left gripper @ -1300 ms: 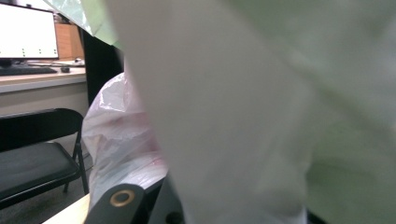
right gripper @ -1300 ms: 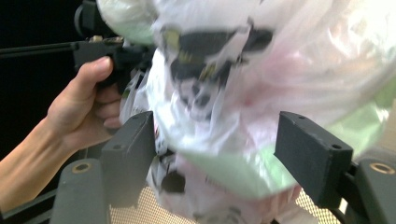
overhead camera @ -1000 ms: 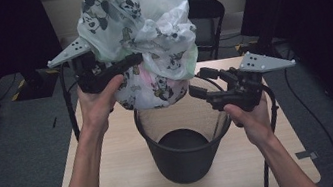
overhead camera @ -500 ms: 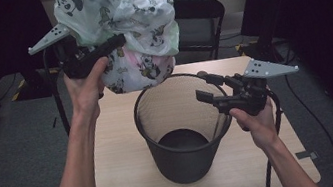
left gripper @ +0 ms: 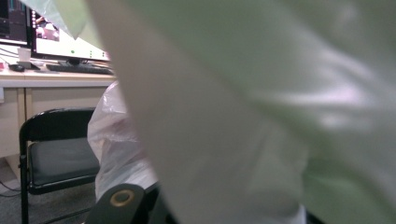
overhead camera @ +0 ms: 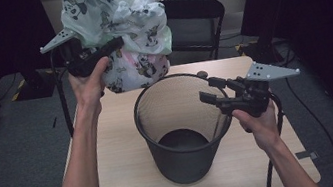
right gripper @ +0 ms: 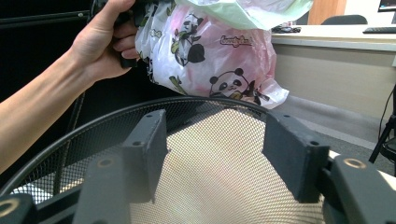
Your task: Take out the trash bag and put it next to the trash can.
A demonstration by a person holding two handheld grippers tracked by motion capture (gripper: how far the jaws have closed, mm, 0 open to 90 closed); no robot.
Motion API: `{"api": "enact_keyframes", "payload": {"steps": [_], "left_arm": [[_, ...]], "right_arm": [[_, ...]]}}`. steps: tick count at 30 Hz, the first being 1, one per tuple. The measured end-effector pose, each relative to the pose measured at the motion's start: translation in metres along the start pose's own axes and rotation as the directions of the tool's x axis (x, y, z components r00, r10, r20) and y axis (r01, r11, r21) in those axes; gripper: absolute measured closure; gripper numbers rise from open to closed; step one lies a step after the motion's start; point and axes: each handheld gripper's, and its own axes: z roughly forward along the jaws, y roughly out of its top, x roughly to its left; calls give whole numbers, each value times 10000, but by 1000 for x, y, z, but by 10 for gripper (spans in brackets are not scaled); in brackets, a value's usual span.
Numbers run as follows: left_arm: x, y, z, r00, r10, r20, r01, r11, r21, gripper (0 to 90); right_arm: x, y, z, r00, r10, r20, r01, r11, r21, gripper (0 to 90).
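Observation:
A bulging plastic bag (overhead camera: 128,23) printed with pandas hangs in the air, up and to the left of a black mesh wastebasket (overhead camera: 186,166). My left gripper (overhead camera: 114,45) is shut on the bag's side, and the pale film (left gripper: 233,116) covers most of the left gripper view. The basket stands upright on the table with nothing visible inside. My right gripper (overhead camera: 206,87) reaches over the basket's right rim. Its jaws have just been closing but still stand apart (right gripper: 212,158), with no thing pressed between the pads. Beyond them are the far rim (right gripper: 187,101) and the bag (right gripper: 219,51).
The basket stands on a light wooden table (overhead camera: 127,180) with bare room in front and to the left. A black folding chair (overhead camera: 192,13) stands behind the table. Desks with monitors (left gripper: 60,42) are farther back. Dark curtains flank both sides.
The left hand has carried the bag leftward, away from above the basket's mouth. The right gripper's jaws have narrowed while the hand stayed by the rim.

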Motion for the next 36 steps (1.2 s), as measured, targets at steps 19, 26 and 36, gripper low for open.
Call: {"api": "enact_keyframes", "payload": {"steps": [19,26,36], "left_arm": [[36,-37,1,9929,171,-1179,-41,9940,1096,866],[42,-74,7,9892,40,-1468,220,9843,1753,866],[59,-126,8,9809,-255,-1927,774,9606,2669,866]], "right_arm": [[-19,-29,-40,9957,307,873,-291,9994,-188,452],[-26,-44,-57,9920,680,1062,-631,9968,-489,458],[-28,-64,-69,9841,829,1573,-791,9964,-304,447]]}}
